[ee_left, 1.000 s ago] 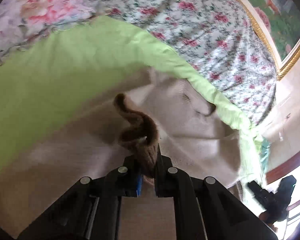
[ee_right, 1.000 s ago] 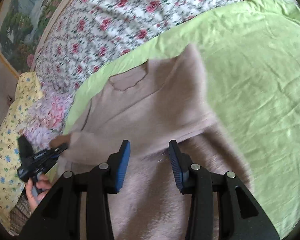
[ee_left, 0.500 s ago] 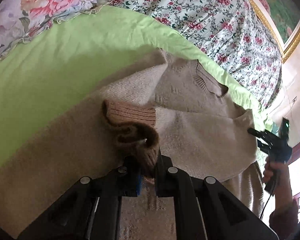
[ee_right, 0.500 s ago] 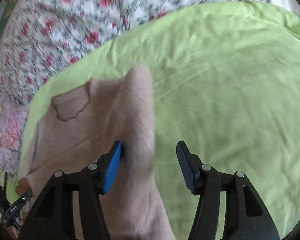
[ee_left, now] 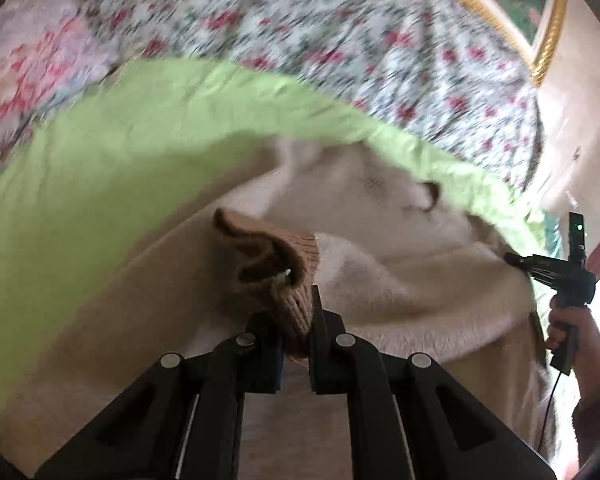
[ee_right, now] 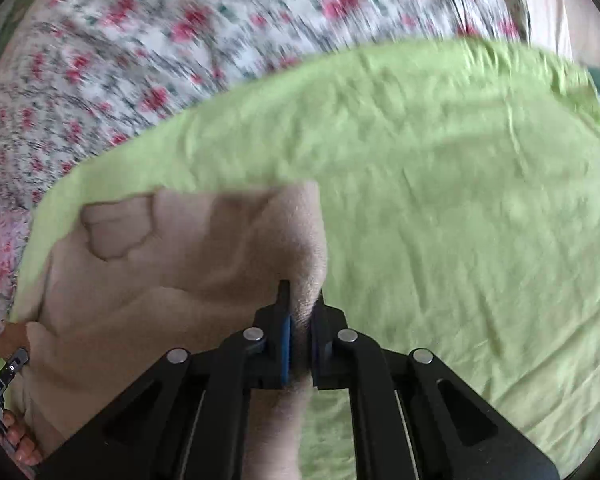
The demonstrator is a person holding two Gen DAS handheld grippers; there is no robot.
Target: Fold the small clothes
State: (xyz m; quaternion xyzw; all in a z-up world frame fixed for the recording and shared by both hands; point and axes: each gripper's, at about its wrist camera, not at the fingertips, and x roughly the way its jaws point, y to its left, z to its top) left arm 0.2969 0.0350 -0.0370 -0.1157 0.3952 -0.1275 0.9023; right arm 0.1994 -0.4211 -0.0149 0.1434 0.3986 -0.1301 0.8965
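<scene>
A beige knit sweater [ee_left: 380, 248] lies on a light green sheet [ee_left: 120, 152]. My left gripper [ee_left: 294, 312] is shut on the sweater's brown ribbed cuff [ee_left: 276, 256], which bunches up in front of the jaws. In the right wrist view my right gripper [ee_right: 300, 308] is shut on a fold of the same sweater [ee_right: 180, 264] at its right edge, next to the green sheet [ee_right: 460, 200]. The neckline [ee_right: 116, 232] shows at the left. The right gripper also shows at the right of the left wrist view [ee_left: 520, 264].
A floral quilt [ee_left: 340, 32] covers the bed beyond the green sheet, with a floral pillow [ee_left: 32, 64] at far left. A gold-framed picture [ee_left: 540, 20] hangs at the upper right. The other hand and gripper [ee_right: 4, 400] show at the lower left of the right wrist view.
My right gripper was open half a second ago and has shut on the sweater's right edge. My left gripper has kept hold of the cuff while shifting over the sweater.
</scene>
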